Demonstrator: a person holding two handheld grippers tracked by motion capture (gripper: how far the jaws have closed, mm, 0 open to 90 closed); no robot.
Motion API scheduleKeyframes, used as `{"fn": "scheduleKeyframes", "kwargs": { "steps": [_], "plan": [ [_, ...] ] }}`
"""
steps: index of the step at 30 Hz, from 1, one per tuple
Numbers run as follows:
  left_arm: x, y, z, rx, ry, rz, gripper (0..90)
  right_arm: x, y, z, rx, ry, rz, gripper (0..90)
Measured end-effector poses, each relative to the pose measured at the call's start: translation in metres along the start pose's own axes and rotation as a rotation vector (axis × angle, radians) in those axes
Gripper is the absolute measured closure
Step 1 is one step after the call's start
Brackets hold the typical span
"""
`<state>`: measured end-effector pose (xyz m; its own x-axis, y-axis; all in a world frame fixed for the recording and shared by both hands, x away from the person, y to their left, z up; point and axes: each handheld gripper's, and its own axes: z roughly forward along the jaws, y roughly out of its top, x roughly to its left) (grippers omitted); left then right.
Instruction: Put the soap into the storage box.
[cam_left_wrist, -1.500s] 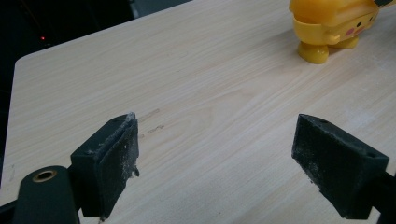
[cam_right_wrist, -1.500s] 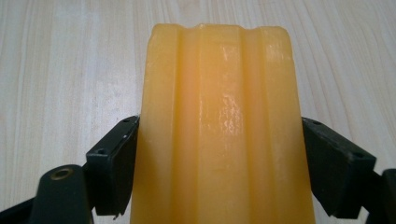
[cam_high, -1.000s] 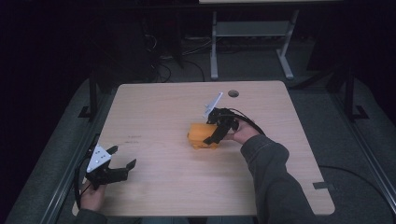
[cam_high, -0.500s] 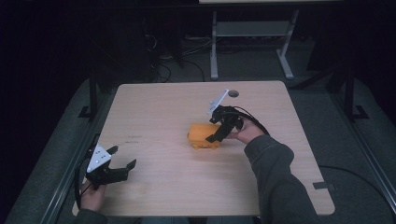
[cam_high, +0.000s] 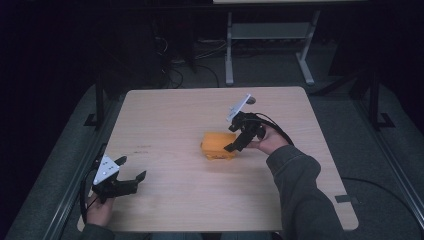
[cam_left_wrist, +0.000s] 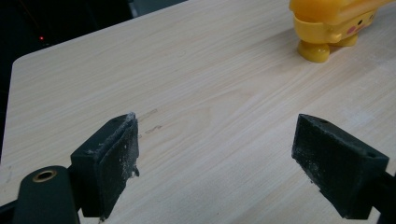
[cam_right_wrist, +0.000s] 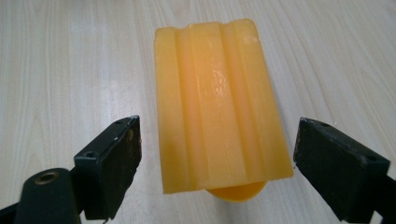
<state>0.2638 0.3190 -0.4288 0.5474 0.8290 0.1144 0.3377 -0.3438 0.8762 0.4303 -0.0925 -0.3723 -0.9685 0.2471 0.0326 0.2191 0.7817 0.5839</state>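
Light wood desk (cam_high: 170, 120) fills the middle of the high view, dark floor and a metal stand behind it in the upper part of the frame. Yellow-orange plastic toy (cam_high: 218, 145) sits on the desk just right of center; top is a ridged flat slab, and in the left gripper view, upper right corner, it shows a rounded foot and a small face with pink cheek spots. Right gripper (cam_high: 239, 141) is right of center in the high view, angled down at the toy from the right side, held by the right hand (cam_high: 268, 141) with a grey sleeve (cam_high: 300, 195) running to the bottom of the frame. Right gripper released: in the right gripper view the black pads (cam_right_wrist: 114, 163) stand wide, one at lower left and one at lower right, with the toy's ridged top between them and a visible gap on each side, not touching. Left gripper (cam_high: 131, 170) at lower left of the high view, near the desk's front left corner, well apart from the toy, held by the left hand (cam_high: 98, 210). Left gripper also released, jaws spread over bare wood in the left gripper view, nothing between them. Faint dark marks on the wood between the left gripper and the toy.
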Motion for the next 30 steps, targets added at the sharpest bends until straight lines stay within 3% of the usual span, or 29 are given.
{"fn": "scheduleKeyframes", "kwargs": {
  "steps": [30],
  "plan": [
    [-0.001, 0.000, 0.000, 0.006, -0.002, 0.004, 14.2, 0.004, -0.025, -0.024, -0.022, -0.038, 0.051, 14.8]
  ]
}}
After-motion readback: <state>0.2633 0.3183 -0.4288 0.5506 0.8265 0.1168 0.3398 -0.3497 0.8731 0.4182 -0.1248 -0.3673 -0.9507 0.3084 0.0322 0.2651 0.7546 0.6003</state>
